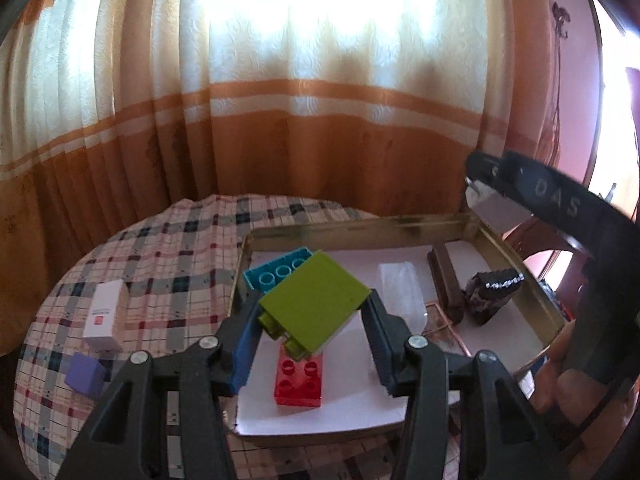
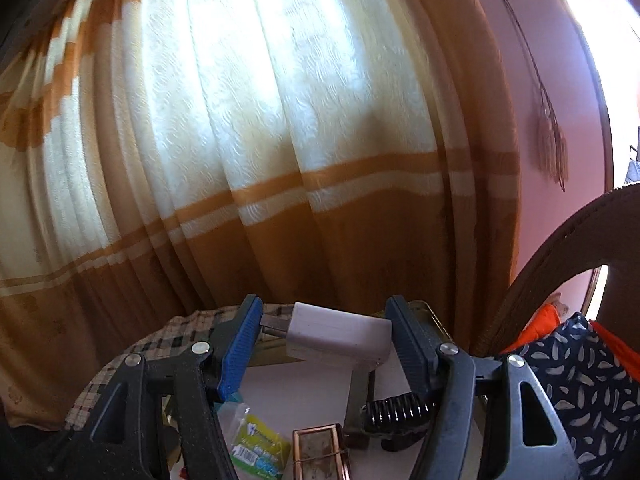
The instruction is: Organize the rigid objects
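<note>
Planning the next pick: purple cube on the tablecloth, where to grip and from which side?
Grip the purple cube across two opposite flat side faces, coming straight down from above. It sits alone on the checked tablecloth, apart from the white box, so both sides look free. The top face is flat and open.

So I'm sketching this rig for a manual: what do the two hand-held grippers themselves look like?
Both match. The left hand-held gripper and right hand-held gripper have black plastic linkage arms with triangular cut-outs and silver round pivot bolts. Each carries two long ribbed finger pads, a bright blue one on the left and a darker navy one on the right. The right gripper's body shows pale lettering, "DAS". No cables visible.
</note>
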{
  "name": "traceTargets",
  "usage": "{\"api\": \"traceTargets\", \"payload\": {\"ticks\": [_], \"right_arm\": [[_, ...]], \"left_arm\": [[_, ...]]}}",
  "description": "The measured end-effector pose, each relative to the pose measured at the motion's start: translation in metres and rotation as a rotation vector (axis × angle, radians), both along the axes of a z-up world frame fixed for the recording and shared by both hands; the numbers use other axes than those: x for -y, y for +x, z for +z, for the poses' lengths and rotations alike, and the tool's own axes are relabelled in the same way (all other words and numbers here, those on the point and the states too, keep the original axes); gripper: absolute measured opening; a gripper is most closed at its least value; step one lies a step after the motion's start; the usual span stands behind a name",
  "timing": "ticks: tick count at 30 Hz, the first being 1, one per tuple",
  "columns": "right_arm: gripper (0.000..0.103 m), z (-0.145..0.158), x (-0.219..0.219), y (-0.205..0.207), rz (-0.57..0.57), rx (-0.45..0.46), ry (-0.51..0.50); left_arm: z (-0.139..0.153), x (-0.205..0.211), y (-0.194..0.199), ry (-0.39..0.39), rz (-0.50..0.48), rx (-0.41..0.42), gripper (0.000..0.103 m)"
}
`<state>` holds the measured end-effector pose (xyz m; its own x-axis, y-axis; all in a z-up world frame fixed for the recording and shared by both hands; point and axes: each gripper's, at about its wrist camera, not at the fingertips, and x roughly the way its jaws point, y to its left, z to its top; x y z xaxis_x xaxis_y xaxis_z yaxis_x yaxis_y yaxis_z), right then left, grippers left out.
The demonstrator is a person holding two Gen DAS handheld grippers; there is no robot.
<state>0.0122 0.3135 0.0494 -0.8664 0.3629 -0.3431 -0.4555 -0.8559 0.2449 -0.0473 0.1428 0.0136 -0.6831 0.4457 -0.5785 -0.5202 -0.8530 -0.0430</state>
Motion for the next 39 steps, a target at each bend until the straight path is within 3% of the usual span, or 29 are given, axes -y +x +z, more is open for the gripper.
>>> {"api": "traceTargets", "payload": {"ticks": [7,11,13,14,15,22,26,31,35,39], "right_arm": [[0.066,-0.010,-0.005,-0.029,0.031,0.092,-0.039],[0.068,-0.019,-0.010,-0.040,0.074,0.120,-0.093],[0.081,-0.020,-0.010,-0.039,0.078,0.114,-0.099],[0.090,-0.020,-0.010,-0.036,0.075,0.101,-0.102],[0.091,-0.019,-0.010,-0.034,0.074,0.087,-0.102],[0.091,-0.006,0.003,-0.007,0.040,-0.009,-0.072],[0.091,-0.003,0.024,0.022,-0.015,-0.101,-0.030],[0.099,-0.007,0.066,0.046,-0.064,-0.182,0.078],[0.100,-0.010,0.095,0.045,-0.068,-0.169,0.162],[0.100,-0.017,0.113,0.045,-0.042,-0.168,0.176]], "left_arm": [[-0.020,-0.011,-0.013,-0.057,0.036,0.052,0.049],[-0.025,-0.018,-0.015,-0.105,0.058,0.034,0.053],[-0.025,-0.020,-0.014,-0.139,0.082,0.019,0.090],[-0.023,-0.020,-0.012,-0.148,0.096,0.008,0.100],[-0.021,-0.019,-0.009,-0.144,0.107,-0.016,0.103],[-0.007,-0.007,0.011,-0.161,0.125,-0.135,0.103],[-0.002,0.013,0.012,-0.135,0.152,-0.160,0.103],[0.001,0.054,0.007,-0.097,0.248,-0.173,0.103],[0.000,0.078,0.003,-0.094,0.312,-0.189,0.103],[-0.003,0.102,-0.002,-0.092,0.378,-0.210,0.103]]}}
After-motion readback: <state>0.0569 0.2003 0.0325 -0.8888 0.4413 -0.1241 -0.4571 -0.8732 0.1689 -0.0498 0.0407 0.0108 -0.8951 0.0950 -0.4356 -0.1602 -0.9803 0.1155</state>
